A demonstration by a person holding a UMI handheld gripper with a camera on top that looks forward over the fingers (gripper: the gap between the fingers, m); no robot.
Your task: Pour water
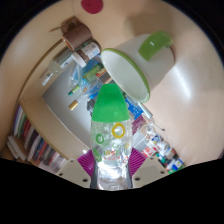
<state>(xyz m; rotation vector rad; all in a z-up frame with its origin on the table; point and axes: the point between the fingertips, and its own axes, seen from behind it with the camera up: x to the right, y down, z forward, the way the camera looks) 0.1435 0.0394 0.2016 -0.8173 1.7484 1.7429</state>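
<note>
A clear plastic bottle (112, 150) with a green cap end is sitting between the fingers of the hand-held gripper (112, 176), pointing forward along them. Its printed label is showing coloured rings, and its base is running out of sight at the near end. Both fingers (88, 166) are pressing against the bottle's sides, so the hand-held gripper is clenching it; the fingers themselves are mostly hidden behind the bottle and only slivers are showing at either side.

Just ahead of the green cap, a cup (135, 64), white inside with a green band on its outer wall, is lying tilted with its open mouth facing the bottle. Whether any water is passing between them is too hard to make out.

Beyond the cup, a pale wall or surface is filling the view. Around the bottle, colourful clutter (45, 135) is spreading out, too blurred to identify. A brown object (74, 33) farther off is also unclear.
</note>
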